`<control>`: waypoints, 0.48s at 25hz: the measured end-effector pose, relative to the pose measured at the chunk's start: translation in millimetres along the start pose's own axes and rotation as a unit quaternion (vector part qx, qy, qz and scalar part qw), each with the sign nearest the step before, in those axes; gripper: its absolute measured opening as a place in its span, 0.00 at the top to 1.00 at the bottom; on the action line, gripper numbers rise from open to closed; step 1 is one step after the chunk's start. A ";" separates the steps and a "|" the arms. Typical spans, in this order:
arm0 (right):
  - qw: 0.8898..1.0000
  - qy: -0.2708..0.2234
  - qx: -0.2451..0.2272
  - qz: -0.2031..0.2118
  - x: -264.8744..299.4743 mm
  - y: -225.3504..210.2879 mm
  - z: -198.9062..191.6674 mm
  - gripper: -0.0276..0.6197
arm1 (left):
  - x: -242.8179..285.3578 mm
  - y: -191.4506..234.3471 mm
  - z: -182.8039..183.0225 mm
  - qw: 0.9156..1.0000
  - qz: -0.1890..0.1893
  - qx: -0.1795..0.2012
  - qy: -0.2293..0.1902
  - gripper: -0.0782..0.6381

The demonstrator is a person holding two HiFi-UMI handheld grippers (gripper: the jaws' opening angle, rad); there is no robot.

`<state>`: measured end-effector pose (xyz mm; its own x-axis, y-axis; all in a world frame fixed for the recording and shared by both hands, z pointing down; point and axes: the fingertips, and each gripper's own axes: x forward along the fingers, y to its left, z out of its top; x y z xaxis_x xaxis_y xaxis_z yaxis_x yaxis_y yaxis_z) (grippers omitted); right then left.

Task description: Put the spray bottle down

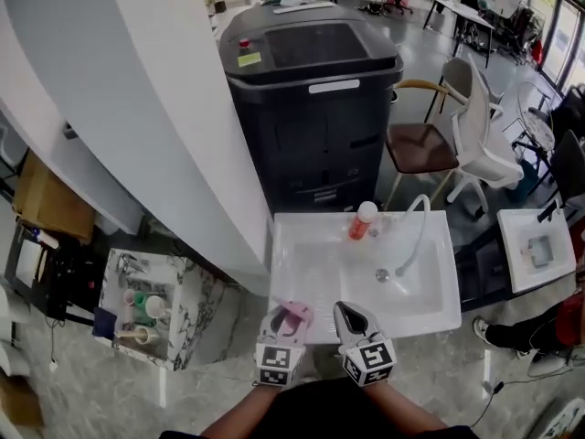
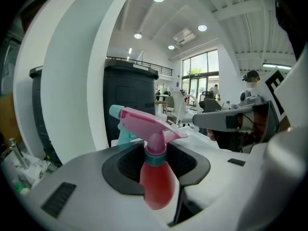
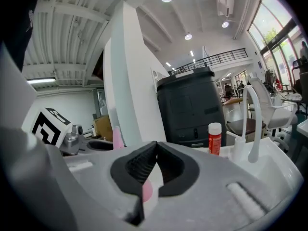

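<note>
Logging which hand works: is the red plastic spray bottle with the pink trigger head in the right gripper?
No, the spray bottle sits clamped in the left gripper.

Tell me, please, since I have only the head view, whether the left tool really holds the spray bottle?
Observer: Yes. In the left gripper view the left tool is closed on the spray bottle, clamping its red body just under the teal collar.
Operator: Thank you. How does the bottle sit in it?
Observer: It looks upright in that view, with the pink trigger head above the jaws.
Operator: And the right tool?
Observer: In the right gripper view the right tool has its jaws together at the tips.
</note>
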<state>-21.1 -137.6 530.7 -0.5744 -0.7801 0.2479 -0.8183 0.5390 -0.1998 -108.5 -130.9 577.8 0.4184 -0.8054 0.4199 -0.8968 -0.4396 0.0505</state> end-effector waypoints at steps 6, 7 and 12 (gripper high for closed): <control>1.000 0.010 0.007 0.005 58.6 -58.1 16.5 0.96 | 70.8 30.2 18.5 1.000 0.011 0.007 0.014 0.67; 1.000 0.014 0.007 0.005 65.8 -65.5 16.7 0.96 | 80.9 34.9 21.4 1.000 0.014 0.003 0.016 0.67; 0.999 0.029 0.019 0.017 102.9 -95.8 11.1 0.96 | 133.0 63.1 41.4 0.999 0.037 0.002 0.013 0.67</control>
<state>-1.5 -273.0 564.8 -0.6032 -0.7409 0.2953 -0.7973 0.5515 -0.2451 -103.5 -282.2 599.3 0.3462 -0.8254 0.4459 -0.9249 -0.3799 0.0147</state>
